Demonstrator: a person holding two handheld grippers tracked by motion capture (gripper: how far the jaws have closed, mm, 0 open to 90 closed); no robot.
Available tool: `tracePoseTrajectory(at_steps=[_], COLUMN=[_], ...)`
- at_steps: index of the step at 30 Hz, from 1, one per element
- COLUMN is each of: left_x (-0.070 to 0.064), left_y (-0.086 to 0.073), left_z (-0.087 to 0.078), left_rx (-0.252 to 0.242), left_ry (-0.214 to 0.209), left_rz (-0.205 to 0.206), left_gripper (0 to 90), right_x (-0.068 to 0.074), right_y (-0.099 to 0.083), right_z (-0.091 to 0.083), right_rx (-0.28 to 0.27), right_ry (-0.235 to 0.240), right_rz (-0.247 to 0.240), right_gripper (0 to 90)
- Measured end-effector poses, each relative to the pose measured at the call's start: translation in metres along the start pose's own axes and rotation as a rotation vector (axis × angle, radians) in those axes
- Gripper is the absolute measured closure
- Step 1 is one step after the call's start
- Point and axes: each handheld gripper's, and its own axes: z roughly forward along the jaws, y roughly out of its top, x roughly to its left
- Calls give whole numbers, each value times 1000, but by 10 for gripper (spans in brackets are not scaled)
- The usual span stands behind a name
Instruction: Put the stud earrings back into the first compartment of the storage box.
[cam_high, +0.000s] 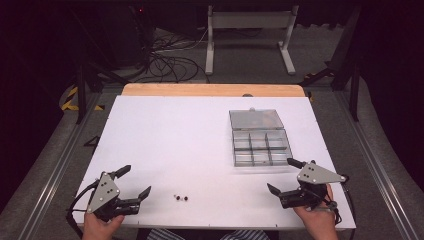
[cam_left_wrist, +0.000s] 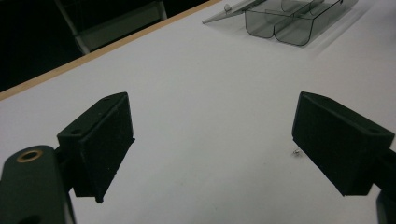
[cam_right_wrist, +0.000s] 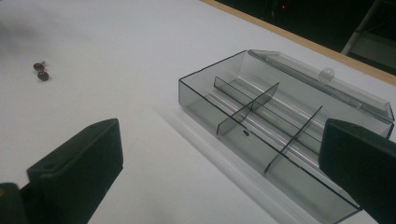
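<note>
Small parts: two tiny dark red beads (cam_high: 180, 198) lie close together on the white bench (cam_high: 175, 140) near its front edge, between the two grippers and nearer the left one; in the right gripper view they sit at upper left (cam_right_wrist: 40, 71), with a small pale speck just beside them.
Box: the clear smoky plastic compartment box (cam_high: 260, 147) stands open toward the right of the bench, lid folded back flat behind it; a small dark item rests in one middle compartment (cam_right_wrist: 245, 133).
Left gripper: (cam_high: 135, 184) held low at the front left corner, jaws wide apart and empty; a tiny pale speck lies on the bench by its right jaw (cam_left_wrist: 296, 152).
Right gripper: (cam_high: 281, 176) held at the front right, just beside the box's near corner, jaws wide apart and empty.
Step in hand: likely picking up a bead to drop in the box.
Doing it well: come down steeply over one bead, jaw tips straddling it, close gently so it cannot roll or flick away.
Writing: no brand, label or lettering can be read.
</note>
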Motion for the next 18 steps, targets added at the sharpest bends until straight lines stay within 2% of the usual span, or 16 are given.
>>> tracePoseTrajectory(at_steps=[6,10,18], left_x=[-1,0,0], left_y=[0,0,0], left_z=[-1,-1,-1], left_rx=[-6,-12,-11], left_ry=[11,8,9], left_rz=[17,10,9], left_gripper=[128,126,125], right_x=[2,3,1], right_y=[1,2,5], right_z=[1,0,1], right_rx=[6,7,6], right_ry=[0,5,19], right_rz=[-21,-22,-2], right_gripper=[5,5,9])
